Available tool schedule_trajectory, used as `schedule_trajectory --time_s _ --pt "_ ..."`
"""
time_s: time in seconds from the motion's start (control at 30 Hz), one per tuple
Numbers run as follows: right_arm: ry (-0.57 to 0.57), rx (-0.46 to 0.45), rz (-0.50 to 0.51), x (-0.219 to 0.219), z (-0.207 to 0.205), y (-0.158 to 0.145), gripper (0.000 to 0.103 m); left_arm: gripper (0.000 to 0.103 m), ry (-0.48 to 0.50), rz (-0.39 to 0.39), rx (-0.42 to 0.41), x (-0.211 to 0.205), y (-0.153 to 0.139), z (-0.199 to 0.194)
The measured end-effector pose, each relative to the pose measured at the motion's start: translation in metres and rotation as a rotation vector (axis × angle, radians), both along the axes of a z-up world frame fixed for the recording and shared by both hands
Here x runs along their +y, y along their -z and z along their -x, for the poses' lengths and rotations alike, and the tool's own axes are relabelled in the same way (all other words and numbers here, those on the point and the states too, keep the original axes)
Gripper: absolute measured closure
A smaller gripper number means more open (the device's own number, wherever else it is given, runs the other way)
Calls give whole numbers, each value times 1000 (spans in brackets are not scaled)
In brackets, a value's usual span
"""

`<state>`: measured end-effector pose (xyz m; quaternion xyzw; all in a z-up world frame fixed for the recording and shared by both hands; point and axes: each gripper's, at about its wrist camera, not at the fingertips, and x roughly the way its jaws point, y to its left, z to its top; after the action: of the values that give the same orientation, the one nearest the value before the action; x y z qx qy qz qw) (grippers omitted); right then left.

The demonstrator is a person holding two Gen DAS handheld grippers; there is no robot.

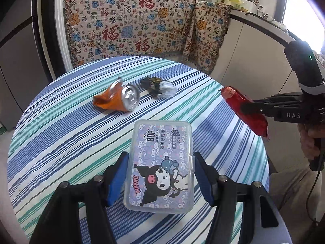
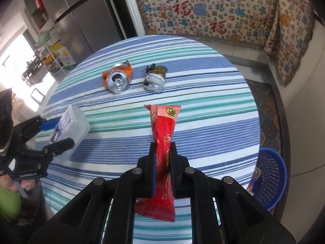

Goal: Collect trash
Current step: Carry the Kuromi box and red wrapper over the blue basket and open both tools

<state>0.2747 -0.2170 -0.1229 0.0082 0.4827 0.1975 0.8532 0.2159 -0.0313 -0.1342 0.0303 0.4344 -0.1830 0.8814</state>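
Note:
My right gripper (image 2: pixel 163 148) is shut on a red snack wrapper (image 2: pixel 165 130) and holds it above the striped round table (image 2: pixel 213 105); it also shows in the left wrist view (image 1: pixel 246 111). My left gripper (image 1: pixel 160 162) has its blue-padded jaws on both sides of a clear plastic floss-pick box (image 1: pixel 160 162), gripping it over the table; the box shows in the right wrist view (image 2: pixel 69 126). A crushed orange can (image 1: pixel 119 99) (image 2: pixel 117 79) and a crumpled dark and silver wrapper (image 1: pixel 158 87) (image 2: pixel 154 79) lie on the far half of the table.
A blue mesh basket (image 2: pixel 270 181) stands on the floor to the right of the table. A patterned cloth (image 1: pixel 142 24) covers the counter behind. A steel fridge (image 2: pixel 81 20) stands at the far left. Kitchen counter with utensils (image 1: pixel 254 10) at right.

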Motion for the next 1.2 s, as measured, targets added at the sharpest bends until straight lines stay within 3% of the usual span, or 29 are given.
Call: schedule_trajectory --time_s 0.3,0.63,0.93,1.2 --pt "201 -34 -9 -110 21 -11 93 39 162 41 -5 -109 -8 -6" --pt "438 9 -11 -237 26 23 93 39 314 104 23 -247 -3 -31" --pt "551 42 -43 -312 15 74 93 39 355 107 73 -353 47 -64" --pt "595 85 -98 -348 0 111 93 39 347 104 120 -396 97 -94"
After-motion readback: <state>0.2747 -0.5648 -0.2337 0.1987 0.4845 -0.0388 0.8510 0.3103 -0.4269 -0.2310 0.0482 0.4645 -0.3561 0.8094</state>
